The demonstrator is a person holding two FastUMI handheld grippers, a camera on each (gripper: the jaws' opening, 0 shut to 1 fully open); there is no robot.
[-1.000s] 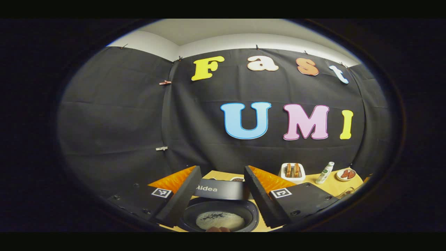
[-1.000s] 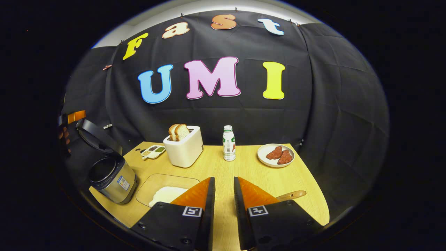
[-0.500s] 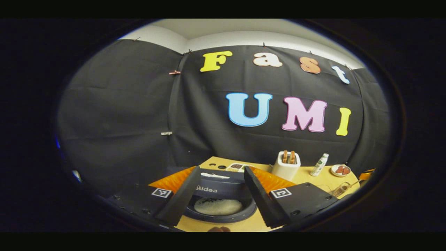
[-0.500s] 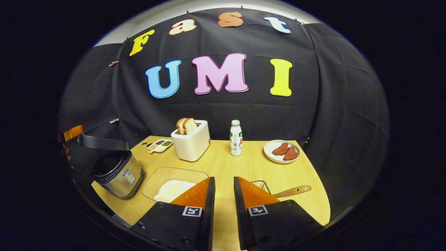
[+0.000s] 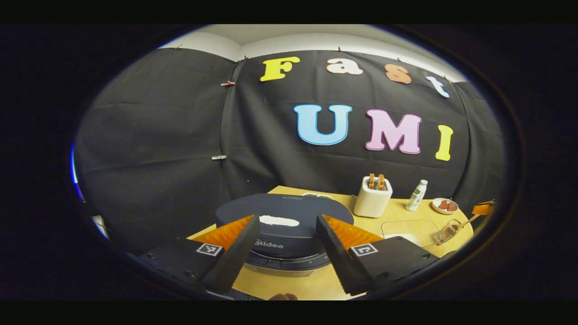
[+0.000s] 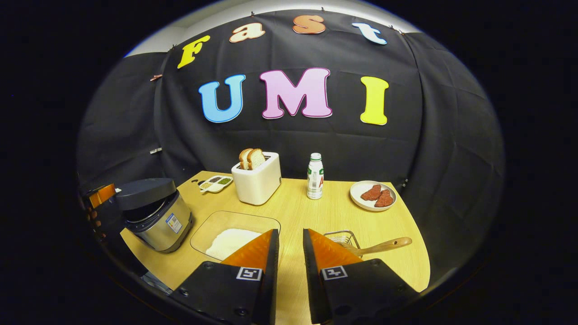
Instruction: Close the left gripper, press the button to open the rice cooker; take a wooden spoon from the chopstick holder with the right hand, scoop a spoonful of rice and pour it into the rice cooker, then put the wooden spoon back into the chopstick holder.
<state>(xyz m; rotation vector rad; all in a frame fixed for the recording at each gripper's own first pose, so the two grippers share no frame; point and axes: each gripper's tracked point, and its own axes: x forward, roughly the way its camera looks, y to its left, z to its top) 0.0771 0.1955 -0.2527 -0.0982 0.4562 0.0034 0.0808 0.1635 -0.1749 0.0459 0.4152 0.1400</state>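
The left claw point(image 5: 284, 228) is hovering just in front of the rice cooker point(image 5: 283, 230), its two fingers spread apart and gripping nothing, with the cooker's dark lid point(image 5: 284, 213) showing in the gap between them. In the left gripper view the lid is lying almost flat over the pot, though a narrow dark gap is showing under its front edge; in the right gripper view the lid point(image 6: 144, 187) is sitting slightly tilted over the silver body point(image 6: 163, 221), not fully seated. Beside the cooker in that view, the far-off left claw and the fingers of the hand point(image 6: 95, 219) holding it are showing at the worktop's left edge.

The right claw point(image 6: 290, 246) is hanging above the near edge of the wooden worktop point(image 6: 316, 212), its fingers standing a narrow gap apart and holding nothing. Just left of its fingers a clear glass tray point(image 6: 226, 225) is lying with white rice point(image 6: 230, 238) heaped in it. Just right of them the wire chopstick holder point(image 6: 339, 236) is standing with the wooden spoon point(image 6: 384, 246) resting in it, its handle leaning out to the right.

Farther back a white toaster point(image 6: 257, 183) with two slices of bread, a small bottle point(image 6: 314, 176), a plate of meat point(image 6: 373, 195) and a small divided dish point(image 6: 216, 183) are standing near the black cloth wall.
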